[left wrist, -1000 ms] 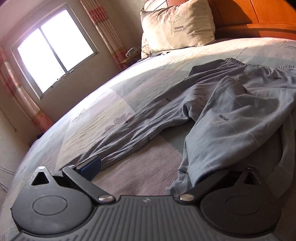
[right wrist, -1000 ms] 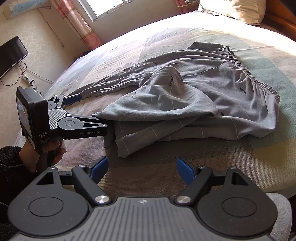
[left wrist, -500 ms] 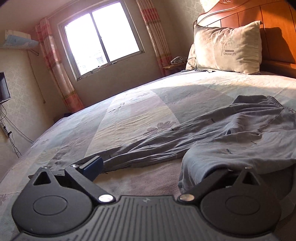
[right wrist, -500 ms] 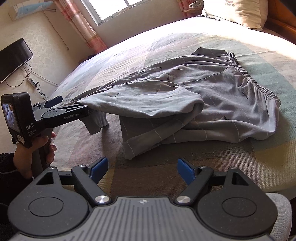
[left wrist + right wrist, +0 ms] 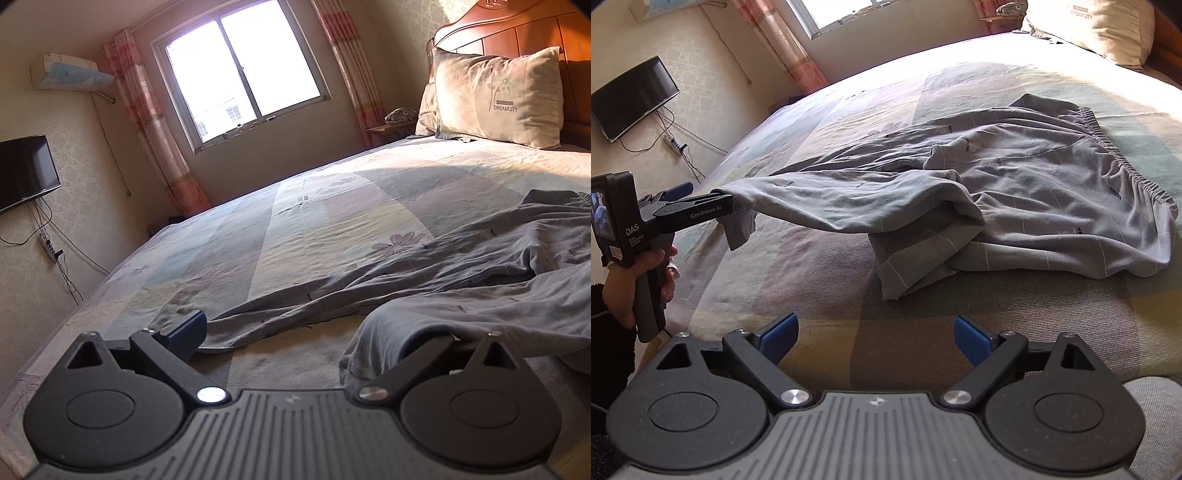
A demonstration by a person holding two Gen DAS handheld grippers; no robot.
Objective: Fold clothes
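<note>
2 grippers show here, and only 1 has cloth. On the left gripper [image 5: 724,208] the fingers stand apart, not pinched. The hem of 1 trouser leg [image 5: 857,201] hangs over the right-hand finger, like a sock on a stick. The blue pad of the other finger [image 5: 186,330] sticks out bare. I cannot tell if the cloth is pinched anywhere under the drape. A hand [image 5: 635,266] holds that gripper by its handle.

The right gripper [image 5: 875,334] hangs low by the near edge of the bed [image 5: 820,295]. Its fingers are wide and nothing is in them.

The grey trousers [image 5: 1052,192] lie on the bed. That leg is lifted off the cover and stretches out to the left gripper. Its thick end is bunched and doubled over near the middle. The other leg [image 5: 332,299] lies long and flat on the far side. The stretchy waistband [image 5: 1123,166] is to the right, nearer the pillow [image 5: 502,99].

I think the step in hand is moving this leg. It could be getting pulled out straight, or laid over the other leg; 1 look cannot say which. Either way the cloth only rests on a finger, so a fast pull could let it slip off.
</note>
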